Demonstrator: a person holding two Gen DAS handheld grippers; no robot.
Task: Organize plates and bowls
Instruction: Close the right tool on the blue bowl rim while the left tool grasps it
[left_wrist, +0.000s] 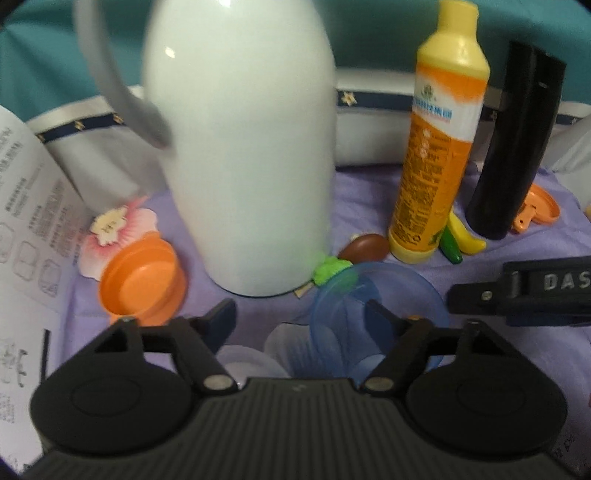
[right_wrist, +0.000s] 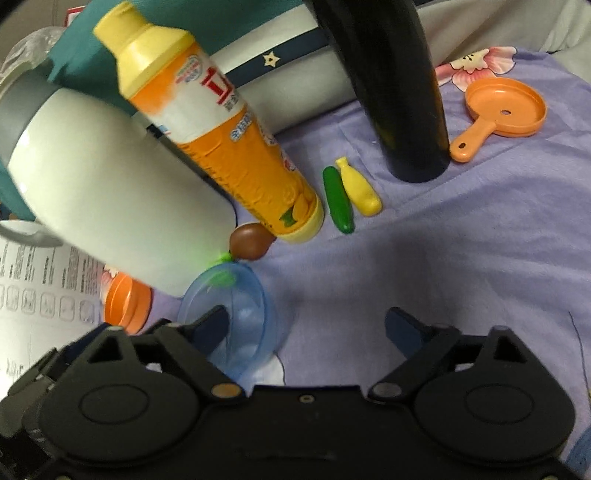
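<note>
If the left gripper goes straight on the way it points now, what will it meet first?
Probably the blue bowl: it lies just ahead of the left gripper, nearer its right jaw. The white jug stands farther behind, though depth is unclear.

Right gripper (right_wrist: 306, 325), jaws apart over purple cloth (right_wrist: 461, 258), nothing between; its left finger overlaps a clear blue bowl (right_wrist: 236, 314). Behind: white flask (right_wrist: 118, 192), orange detergent bottle (right_wrist: 221, 147), black bottle (right_wrist: 391, 85), orange toy pan (right_wrist: 506, 107).

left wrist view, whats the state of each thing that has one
left tool: open, nothing gripped
right tool: open
blue bowl: tipped on its side
orange bowl: tilted, empty
white jug: upright
yellow bottle: upright, capped
black flask: upright
</note>
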